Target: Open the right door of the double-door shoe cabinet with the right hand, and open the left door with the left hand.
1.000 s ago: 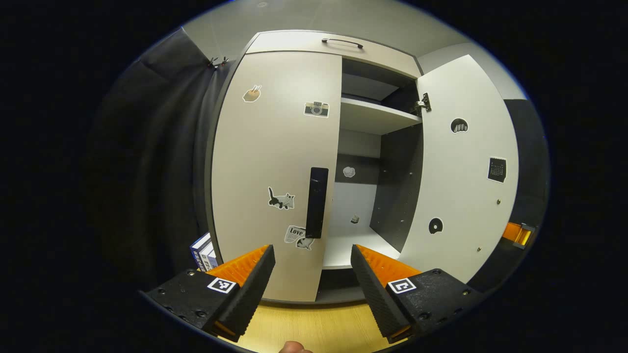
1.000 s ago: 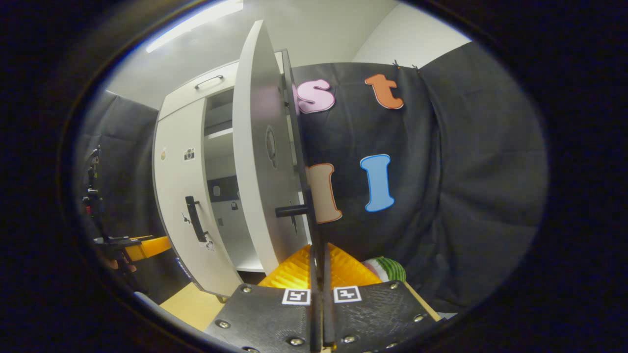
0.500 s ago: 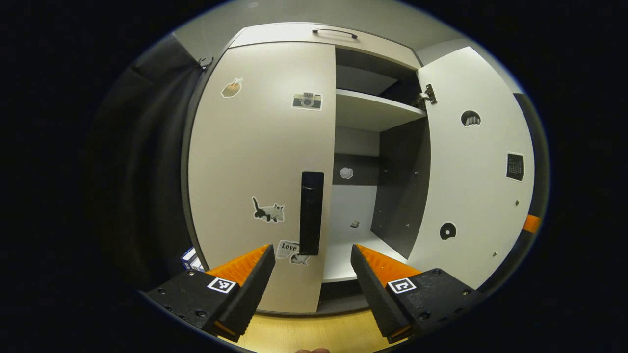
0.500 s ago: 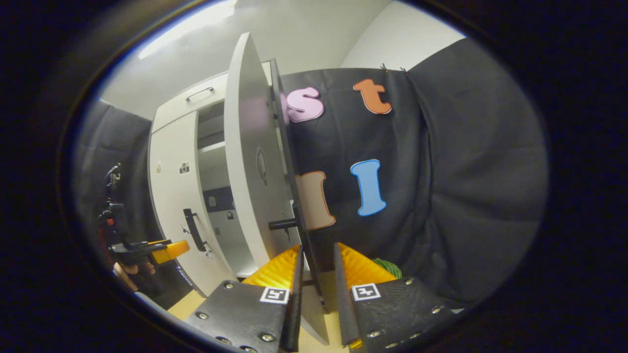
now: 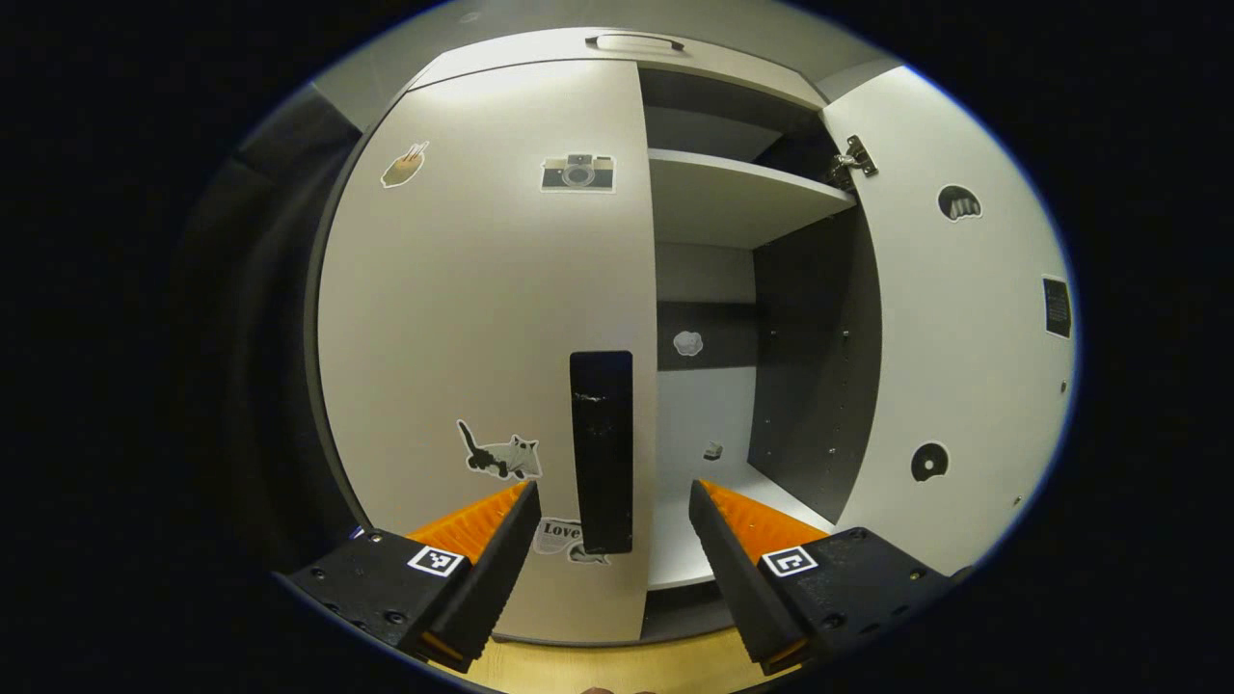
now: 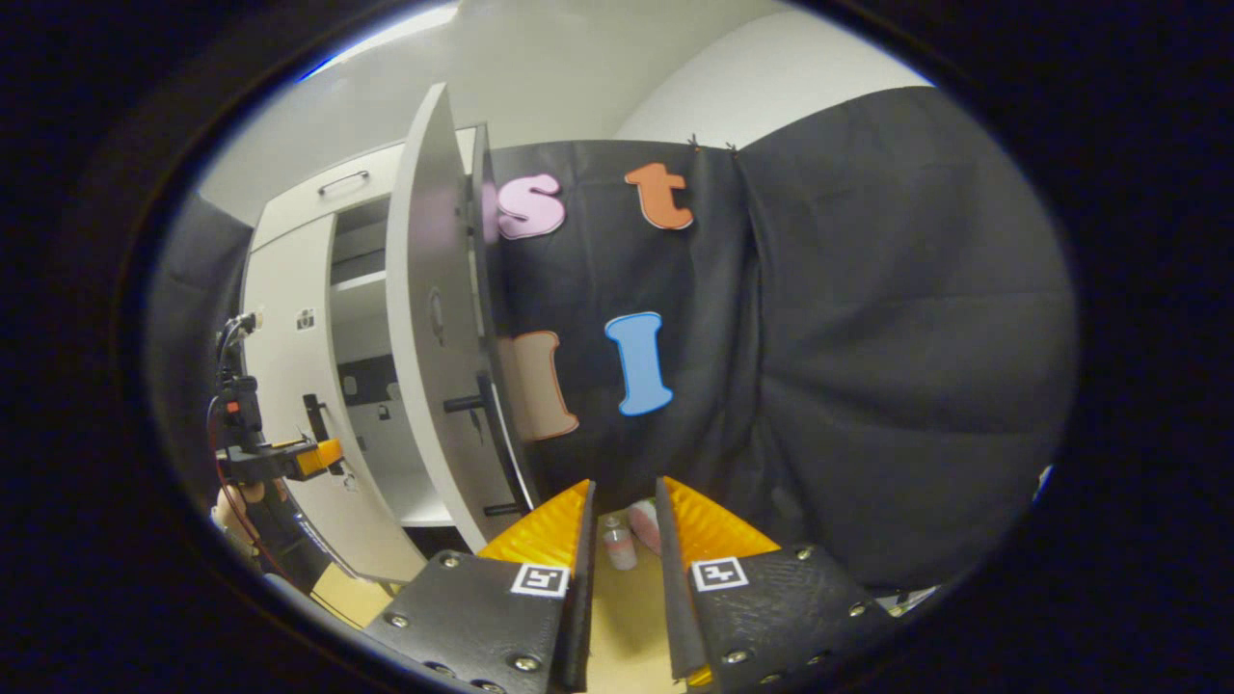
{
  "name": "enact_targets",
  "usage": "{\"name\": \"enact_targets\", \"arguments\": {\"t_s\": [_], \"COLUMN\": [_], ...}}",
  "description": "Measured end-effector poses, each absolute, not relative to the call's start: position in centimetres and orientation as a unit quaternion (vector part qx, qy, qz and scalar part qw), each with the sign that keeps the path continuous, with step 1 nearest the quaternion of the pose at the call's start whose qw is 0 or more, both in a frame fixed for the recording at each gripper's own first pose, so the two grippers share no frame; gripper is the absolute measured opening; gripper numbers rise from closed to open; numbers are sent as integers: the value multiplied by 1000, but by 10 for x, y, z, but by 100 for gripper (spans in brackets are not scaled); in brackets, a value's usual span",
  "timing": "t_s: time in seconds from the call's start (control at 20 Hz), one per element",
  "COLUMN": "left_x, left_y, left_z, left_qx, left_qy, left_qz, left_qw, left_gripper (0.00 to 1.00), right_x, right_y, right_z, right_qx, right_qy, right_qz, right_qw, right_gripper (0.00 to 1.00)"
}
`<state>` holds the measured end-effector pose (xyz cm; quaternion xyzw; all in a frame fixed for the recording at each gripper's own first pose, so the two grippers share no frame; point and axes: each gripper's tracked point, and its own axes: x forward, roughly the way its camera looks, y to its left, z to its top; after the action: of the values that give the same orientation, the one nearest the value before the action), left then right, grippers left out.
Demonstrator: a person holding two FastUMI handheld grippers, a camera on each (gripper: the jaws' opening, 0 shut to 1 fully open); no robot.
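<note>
Two doors: right door (image 5: 954, 318) open, left door (image 5: 482, 328) closed.

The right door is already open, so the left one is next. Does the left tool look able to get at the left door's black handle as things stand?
Probably yes. The left tool is open and faces the black handle on the closed left door, with nothing between them.

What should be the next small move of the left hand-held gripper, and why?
Probably ease the left hand-held gripper forward until its open fingers straddle the black handle of the left door, then close. That door is shut, while the right door already stands wide open, and the handle lies just ahead between the fingers, not yet gripped.
</note>
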<state>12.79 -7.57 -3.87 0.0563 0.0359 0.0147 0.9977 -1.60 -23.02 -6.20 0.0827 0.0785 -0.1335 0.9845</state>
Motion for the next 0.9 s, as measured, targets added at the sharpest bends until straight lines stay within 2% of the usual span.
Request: {"name": "enact_targets", "arguments": {"t_s": [0.2,0.3,0.35,0.45,0.6,0.65,0.8,0.9], "left_x": [142,147,150,153,156,159,158,158], "left_y": [-71,-66,-64,-59,-54,-54,-57,-66], "left_z": [-38,-38,-38,-39,-39,-39,-41,-42], "left_qx": [69,75,78,83,80,78,72,67], "left_qy": [31,30,29,31,30,29,25,25], "left_qz": [24,36,39,50,62,62,60,48], "left_qw": [997,996,996,995,994,995,995,996], "left_gripper": [94,88,80,73,73,70,68,59], "right_x": [-35,-41,-43,-45,-46,-46,-42,-39], "right_y": [-248,-255,-256,-260,-262,-262,-260,-258], "right_z": [-76,-82,-85,-88,-90,-90,-90,-89], "right_qx": [101,109,112,115,113,111,106,103], "right_qy": [94,101,104,107,111,112,114,116], "right_qz": [-170,-182,-187,-194,-197,-197,-193,-187], "right_qw": [976,972,970,968,968,968,969,970], "right_gripper": [32,32,32,32,32,32,32,32]}}
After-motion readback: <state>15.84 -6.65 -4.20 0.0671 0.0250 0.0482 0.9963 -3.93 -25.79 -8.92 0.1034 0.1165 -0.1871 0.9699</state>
